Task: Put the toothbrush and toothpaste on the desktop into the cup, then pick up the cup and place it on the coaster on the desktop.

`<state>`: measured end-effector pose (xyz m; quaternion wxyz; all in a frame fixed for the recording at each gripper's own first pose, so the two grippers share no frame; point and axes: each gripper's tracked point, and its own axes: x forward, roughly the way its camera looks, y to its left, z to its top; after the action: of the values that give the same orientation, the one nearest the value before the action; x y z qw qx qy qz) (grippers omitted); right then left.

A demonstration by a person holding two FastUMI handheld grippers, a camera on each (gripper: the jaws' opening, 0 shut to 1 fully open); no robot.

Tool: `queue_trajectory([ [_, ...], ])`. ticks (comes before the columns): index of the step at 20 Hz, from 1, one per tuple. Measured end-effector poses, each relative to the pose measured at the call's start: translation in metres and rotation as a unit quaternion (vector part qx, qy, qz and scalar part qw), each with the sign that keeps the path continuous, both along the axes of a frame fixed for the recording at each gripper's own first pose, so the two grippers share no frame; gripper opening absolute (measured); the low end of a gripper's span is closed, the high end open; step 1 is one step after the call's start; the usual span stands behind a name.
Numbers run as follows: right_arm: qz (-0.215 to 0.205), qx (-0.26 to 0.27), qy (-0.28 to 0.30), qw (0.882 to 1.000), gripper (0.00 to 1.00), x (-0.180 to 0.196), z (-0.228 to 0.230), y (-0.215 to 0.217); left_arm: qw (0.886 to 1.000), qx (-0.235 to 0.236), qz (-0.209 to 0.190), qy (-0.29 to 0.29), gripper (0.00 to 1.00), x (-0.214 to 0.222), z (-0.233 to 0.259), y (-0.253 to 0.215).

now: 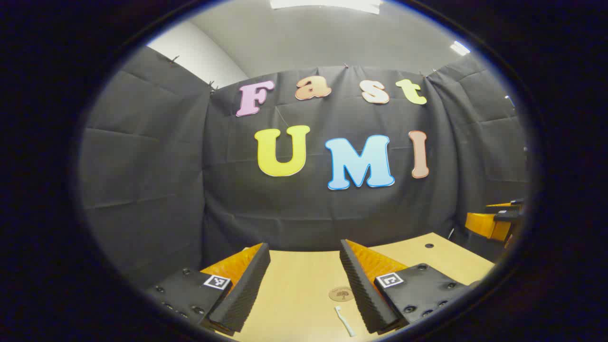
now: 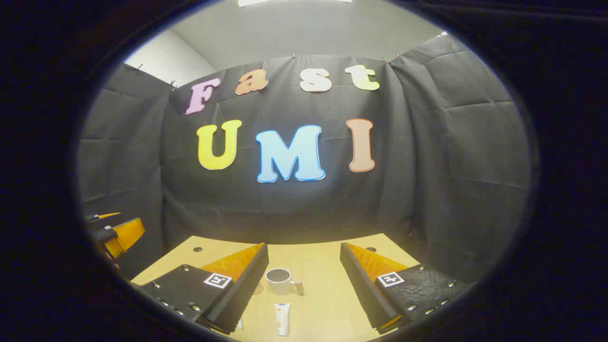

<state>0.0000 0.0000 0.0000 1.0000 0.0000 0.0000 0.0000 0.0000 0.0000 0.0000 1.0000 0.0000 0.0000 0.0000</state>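
White toothbrush (image 1: 344, 321) beside round coaster (image 1: 341, 294), cup (image 2: 279, 281), toothpaste (image 2: 282, 318)

The left gripper (image 1: 304, 285) is showing two wedge-shaped fingers with ribbed inner faces; black plates behind them are carrying round screws and a small square black-and-white marker each; the right gripper (image 2: 304, 285) is wearing the same plates, screws and markers, one plate looking rough-textured.

- No word or number reads clearly on the toothpaste tube (image 2: 282, 319).
- The round coaster (image 1: 341, 294) carries a dark emblem, too small to read.
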Motion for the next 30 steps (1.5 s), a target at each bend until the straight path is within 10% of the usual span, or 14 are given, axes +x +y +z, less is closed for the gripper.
queue_trajectory([
  [23,0.033,-0.030,0.033,0.998,0.95,0.029,-0.016,0.022,0.996,-0.004,-0.048,0.069,0.95,0.052,-0.044,-0.041],
  [30,0.032,-0.036,0.137,0.989,0.95,0.052,-0.070,0.019,0.984,0.000,-0.050,0.172,0.96,0.071,-0.113,-0.052],
])
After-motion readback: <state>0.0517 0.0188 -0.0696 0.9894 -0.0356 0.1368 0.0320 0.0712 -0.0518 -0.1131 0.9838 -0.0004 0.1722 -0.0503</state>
